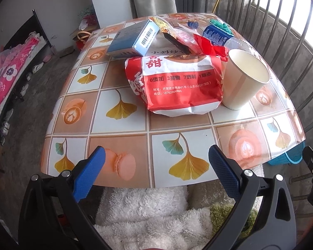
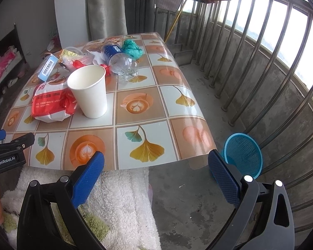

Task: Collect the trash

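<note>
Nearest the lens, the left gripper (image 1: 156, 156) hangs over the near edge of the table (image 1: 119, 129) with its blue-padded fingers (image 1: 89, 173) spread wide and nothing between them. The right gripper (image 2: 156, 160) is likewise wide open and empty, poised over the table's near right corner, above a white fluffy blanket (image 2: 123, 198).

The trash sits in a cluster toward the far side of the table, well apart from both grippers. A white paper cup (image 2: 89, 91) stands upright; its inside looks empty. Touching its left side lies a red-and-white paper food bag (image 1: 177, 83), crumpled shut, so its contents cannot be told. Behind the bag a light blue carton with a barcode (image 1: 133, 39) rests tilted on the pile, beside a clear plastic wrapper with yellow and red print (image 1: 177, 35) and a scrap of red plastic (image 1: 208, 45). Just behind the cup a clear plastic bottle with a blue label (image 2: 121, 60) lies on its side; it appears empty. A bunched teal net (image 2: 132, 48) touches the bottle's far end.

On the concrete floor beside the table's right corner stands a small blue mesh wastebasket (image 2: 243, 154), and no trash shows in the part of its inside that is visible.
</note>
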A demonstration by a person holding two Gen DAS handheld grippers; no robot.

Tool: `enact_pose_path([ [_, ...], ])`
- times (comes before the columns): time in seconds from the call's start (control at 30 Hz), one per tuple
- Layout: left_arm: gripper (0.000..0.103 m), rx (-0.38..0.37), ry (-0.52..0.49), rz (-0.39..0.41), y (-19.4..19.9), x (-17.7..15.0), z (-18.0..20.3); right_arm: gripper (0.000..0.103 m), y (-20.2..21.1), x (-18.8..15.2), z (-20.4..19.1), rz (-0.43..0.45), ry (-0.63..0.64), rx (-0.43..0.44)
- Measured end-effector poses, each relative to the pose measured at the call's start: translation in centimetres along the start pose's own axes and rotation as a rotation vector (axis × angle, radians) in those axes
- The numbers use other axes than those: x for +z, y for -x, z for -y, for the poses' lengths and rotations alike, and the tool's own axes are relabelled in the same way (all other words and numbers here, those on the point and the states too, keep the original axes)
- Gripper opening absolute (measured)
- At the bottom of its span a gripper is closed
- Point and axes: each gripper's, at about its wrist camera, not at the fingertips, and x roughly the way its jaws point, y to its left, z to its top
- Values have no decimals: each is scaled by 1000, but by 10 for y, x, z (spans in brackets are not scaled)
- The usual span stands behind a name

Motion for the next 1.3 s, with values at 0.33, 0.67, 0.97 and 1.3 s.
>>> enact_pose_path([
  [0.33, 95, -5, -4, 18, 1, 13, -14, 97, 0, 14, 7, 30, -29, 53],
  [0.67, 95, -35, 6, 58, -3, 43, -50, 91, 7, 53, -7, 126, -29, 129],
  [0.97, 95, -57, 65, 133, -4, 72, -88, 73, -20, 100, -16, 58, -103, 364],
  [1.3, 95, -426, 282, 195, -25, 115, -129, 47, -70, 111, -37, -87, -89, 390],
])
